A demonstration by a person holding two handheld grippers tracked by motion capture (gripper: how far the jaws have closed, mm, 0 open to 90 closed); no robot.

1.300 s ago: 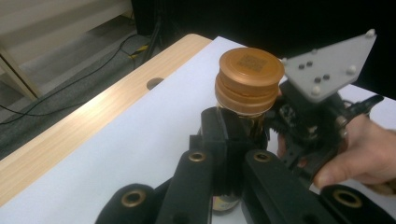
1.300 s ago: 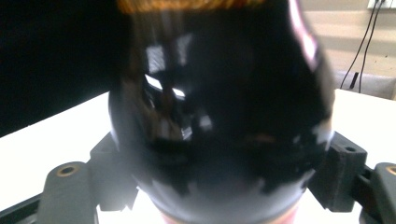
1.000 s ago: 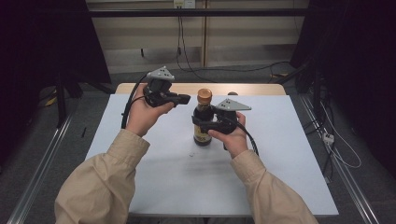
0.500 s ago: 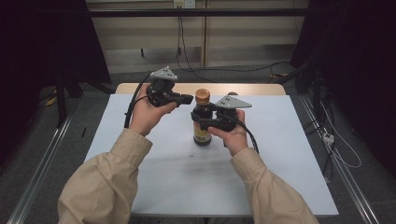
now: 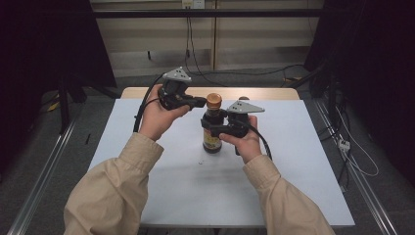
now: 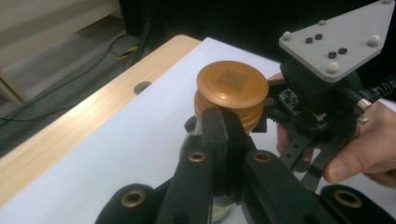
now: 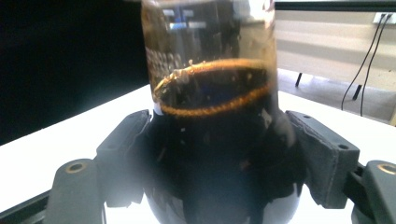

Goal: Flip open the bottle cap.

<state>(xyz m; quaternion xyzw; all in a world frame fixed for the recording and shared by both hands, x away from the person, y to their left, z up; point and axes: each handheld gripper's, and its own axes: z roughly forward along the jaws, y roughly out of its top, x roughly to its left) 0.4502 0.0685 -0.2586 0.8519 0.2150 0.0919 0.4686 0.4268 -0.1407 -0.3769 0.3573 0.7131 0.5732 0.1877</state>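
Clamping the sauce bottle at its shoulder, the right claw steadies it upright on the desk. Left claw, clenched, touches the copper cap just ahead; pushing sideways could tip the bottle.

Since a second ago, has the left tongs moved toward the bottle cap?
Yes. The left tongs has slid right along the table's wooden back edge, closing on the bottle's cap.
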